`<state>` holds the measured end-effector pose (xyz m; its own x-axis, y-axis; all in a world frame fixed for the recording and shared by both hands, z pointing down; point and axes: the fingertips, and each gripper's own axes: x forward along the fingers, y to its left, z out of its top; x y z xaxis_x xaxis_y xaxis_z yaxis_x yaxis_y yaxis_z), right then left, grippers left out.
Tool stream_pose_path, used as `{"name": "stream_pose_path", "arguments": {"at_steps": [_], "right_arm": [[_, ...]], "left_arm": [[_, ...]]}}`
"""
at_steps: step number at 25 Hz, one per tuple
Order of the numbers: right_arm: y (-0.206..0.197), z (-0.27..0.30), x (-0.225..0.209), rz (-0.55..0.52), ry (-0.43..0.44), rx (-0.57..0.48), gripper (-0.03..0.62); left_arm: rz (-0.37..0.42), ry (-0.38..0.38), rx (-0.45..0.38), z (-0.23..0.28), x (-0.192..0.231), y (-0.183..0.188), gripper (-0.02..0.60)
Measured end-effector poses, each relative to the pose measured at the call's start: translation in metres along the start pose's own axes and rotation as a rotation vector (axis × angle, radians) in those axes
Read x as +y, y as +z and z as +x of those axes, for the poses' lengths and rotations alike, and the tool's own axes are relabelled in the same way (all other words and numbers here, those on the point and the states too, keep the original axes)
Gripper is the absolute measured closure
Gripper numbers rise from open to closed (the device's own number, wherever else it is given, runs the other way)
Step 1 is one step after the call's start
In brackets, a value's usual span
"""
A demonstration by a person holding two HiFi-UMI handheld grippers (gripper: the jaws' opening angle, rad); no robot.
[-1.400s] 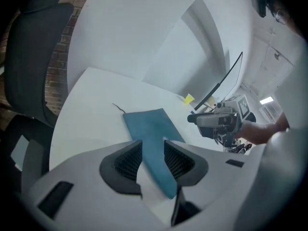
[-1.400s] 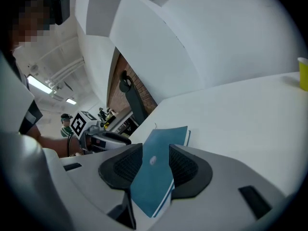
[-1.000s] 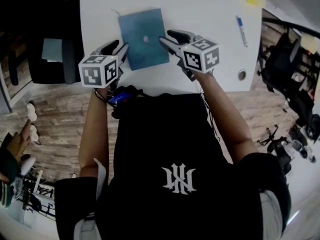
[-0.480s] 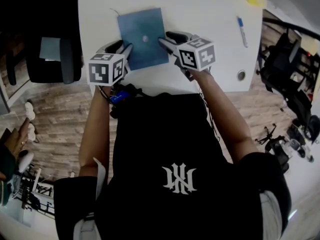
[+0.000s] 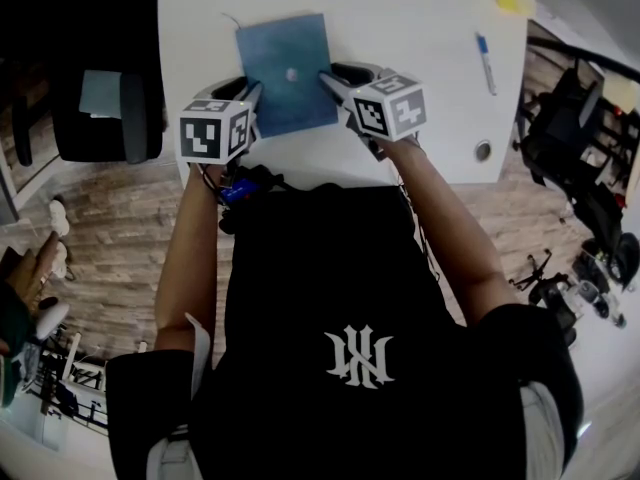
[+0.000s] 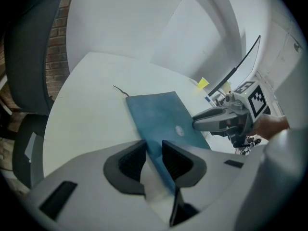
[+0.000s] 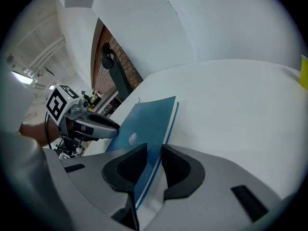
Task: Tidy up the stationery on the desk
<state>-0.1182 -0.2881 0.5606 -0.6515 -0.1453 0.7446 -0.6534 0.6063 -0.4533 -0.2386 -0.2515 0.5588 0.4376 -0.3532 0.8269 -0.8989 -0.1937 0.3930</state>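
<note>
Left gripper (image 5: 254, 92) | right gripper (image 5: 326, 76) | both pinch blue notebook (image 5: 283, 48) edges | cover emblem (image 5: 291, 73) unreadable

The blue notebook (image 5: 285, 68) lies closed near the middle of the desk (image 5: 410, 18), a pale round mark on its cover; its near left and right edges are clamped by the left gripper (image 5: 250, 96) and right gripper (image 5: 335, 80); a blue-and-white pen (image 5: 483, 62) lies well right; a small yellow item (image 5: 514, 1) sits far right.

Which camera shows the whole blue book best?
The head view: it looks down on the blue book, so nearly the whole cover shows. Each gripper view shows the book only slanted and foreshortened, with one edge between the jaws.
</note>
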Motion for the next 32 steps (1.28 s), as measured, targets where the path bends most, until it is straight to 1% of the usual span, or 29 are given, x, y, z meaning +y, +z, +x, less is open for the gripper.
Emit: {"name": "stream_pose_path", "arguments": {"at_steps": [11, 18, 25, 32], "right_arm": [[-0.01, -0.007, -0.005, 0.031, -0.017, -0.004, 0.487], [-0.031, -0.029, -0.021, 0.069, -0.057, -0.034, 0.487], [-0.053, -0.052, -0.039, 0.106, -0.114, -0.045, 0.487], [-0.073, -0.072, -0.051, 0.167, -0.16, -0.077, 0.49]], "left_arm": [[0.043, -0.006, 0.047, 0.005, -0.009, 0.001, 0.482], [0.115, -0.044, 0.103, 0.018, -0.037, -0.005, 0.483], [0.193, -0.085, 0.147, 0.031, -0.07, -0.014, 0.486], [0.232, -0.123, 0.172, 0.041, -0.096, -0.022, 0.489]]}}
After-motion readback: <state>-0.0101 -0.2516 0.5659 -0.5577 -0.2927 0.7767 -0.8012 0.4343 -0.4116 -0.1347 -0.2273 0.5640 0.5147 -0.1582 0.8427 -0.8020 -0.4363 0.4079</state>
